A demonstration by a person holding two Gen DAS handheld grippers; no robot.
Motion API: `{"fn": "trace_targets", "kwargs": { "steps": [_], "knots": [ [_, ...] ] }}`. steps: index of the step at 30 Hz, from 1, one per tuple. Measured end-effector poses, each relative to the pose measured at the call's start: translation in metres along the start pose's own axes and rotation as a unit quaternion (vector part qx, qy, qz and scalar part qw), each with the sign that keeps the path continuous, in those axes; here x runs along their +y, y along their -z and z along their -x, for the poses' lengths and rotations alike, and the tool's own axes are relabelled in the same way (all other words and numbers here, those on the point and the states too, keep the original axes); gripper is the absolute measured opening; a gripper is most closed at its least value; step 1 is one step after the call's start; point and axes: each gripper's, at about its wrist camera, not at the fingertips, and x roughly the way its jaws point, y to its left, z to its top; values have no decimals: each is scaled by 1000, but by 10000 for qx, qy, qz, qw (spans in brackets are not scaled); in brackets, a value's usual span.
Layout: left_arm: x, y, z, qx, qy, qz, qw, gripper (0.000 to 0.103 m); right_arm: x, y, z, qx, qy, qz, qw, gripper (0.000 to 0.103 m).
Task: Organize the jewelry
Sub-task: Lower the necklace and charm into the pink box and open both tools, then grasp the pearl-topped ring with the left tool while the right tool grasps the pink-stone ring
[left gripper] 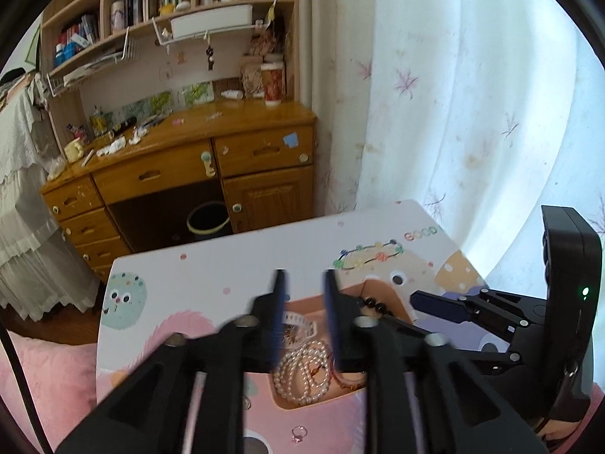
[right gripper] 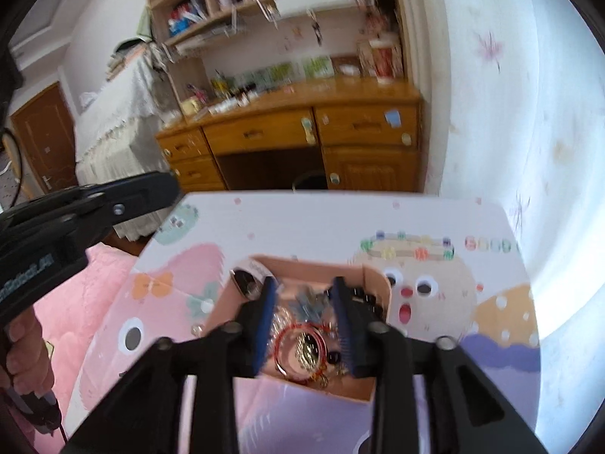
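I hold my left gripper (left gripper: 302, 302) above the pink box (left gripper: 321, 401), its blue-padded jaws parted by a moderate gap with nothing between them. My right gripper (right gripper: 304, 321) hangs over the same box (right gripper: 378, 283), jaws likewise apart and gripping nothing; the motion blur keeps me from saying whether the pads touch the contents.

The box is a shallow, rounded-corner tray of matte pink card or plastic, sitting toward the middle of the bench (left gripper: 196, 276). Inside it lie a coiled strand of small round pearls (left gripper: 302, 374), a thin red bangle (right gripper: 298, 340) ringing a gold, ornate pendant (right gripper: 308, 348), and a run of glossy black beads (right gripper: 365, 299) along the far right wall.

Outside the box, a small ring with a pink stone (left gripper: 298, 433) rests near the bench's near edge, and a long loop of multicoloured flower-shaped beads (left gripper: 368, 255) lies toward the far right corner.

The bench top is smooth and printed with pastel cartoon creatures; the letters "GOOD" (left gripper: 421, 233) are readable at the far right corner.
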Motion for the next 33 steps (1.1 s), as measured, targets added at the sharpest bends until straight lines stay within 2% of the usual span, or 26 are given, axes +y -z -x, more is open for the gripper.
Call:
{"fn": "trace_targets", "kwargs": {
  "steps": [2, 6, 7, 10, 17, 20, 25, 29, 33],
  "knots": [
    [7, 3, -1, 31, -27, 56, 10000, 50, -2, 2, -2, 61, -61, -96, 9999, 46],
    [19, 13, 3, -67, -207, -59, 9997, 71, -2, 6, -7, 226, -19, -151, 9996, 68],
    [23, 16, 4, -77, -326, -93, 9994, 78, 0, 7, -7, 244, 18, -126, 9996, 70],
    [38, 28, 3, 36, -601, -59, 9982, 86, 4, 11, -9, 362, 4, -100, 9993, 71],
    [77, 64, -7, 704, -848, 63, 9939, 90, 20, 30, -19, 704, -154, 19, 9974, 71],
    [85, 76, -8, 866, -853, 15, 9926, 94, 39, 42, -26, 917, -56, 503, 9945, 72],
    [90, 93, -18, 1146, -530, -281, 9916, 96, 79, 68, -36, 1177, -21, 1633, 9795, 72],
    [93, 106, -29, 1217, -59, -490, 9913, 96, 100, 88, -42, 1285, -151, 2013, 9709, 72],
    [96, 120, -41, 1164, 330, -590, 9909, 96, 116, 106, -50, 1283, -97, 2208, 9668, 71]
  ]
}}
